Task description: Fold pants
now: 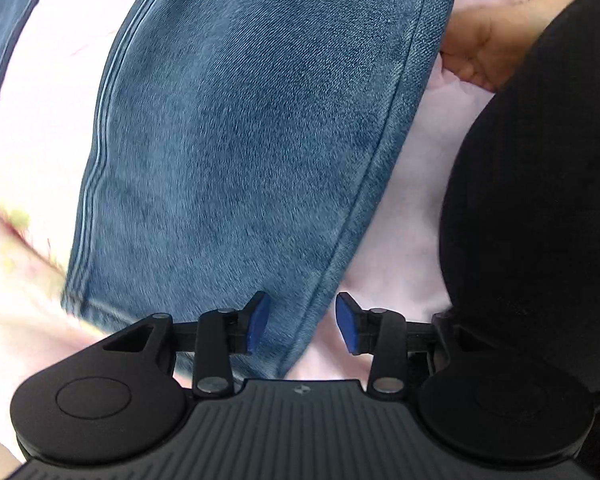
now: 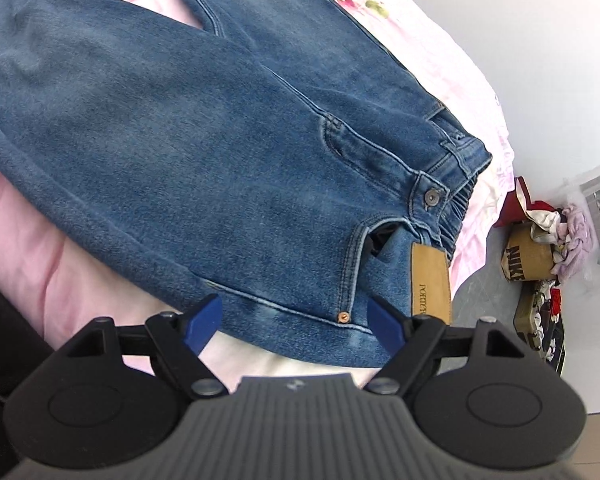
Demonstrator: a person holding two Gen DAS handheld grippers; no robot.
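2 grippers, both with jaws apart, holding nothing: left gripper (image 1: 302, 322) over 1 trouser leg end, right gripper (image 2: 296, 326) at the waistband. 1 pair of jeans (image 2: 204, 136) lies on 1 pink bed cover (image 2: 40, 248).

My left wrist camera looks forward along the left gripper (image 1: 302, 322), tilted down and very close over one leg of the jeans (image 1: 240, 140) on the pink sheet (image 1: 412, 200). My right wrist camera sits behind the right gripper (image 2: 296, 320), a little farther back, facing the waistband end (image 2: 440, 184) with wall (image 2: 500, 20) and floor clutter (image 2: 540, 256) beyond. Both views share the jeans and sheet.
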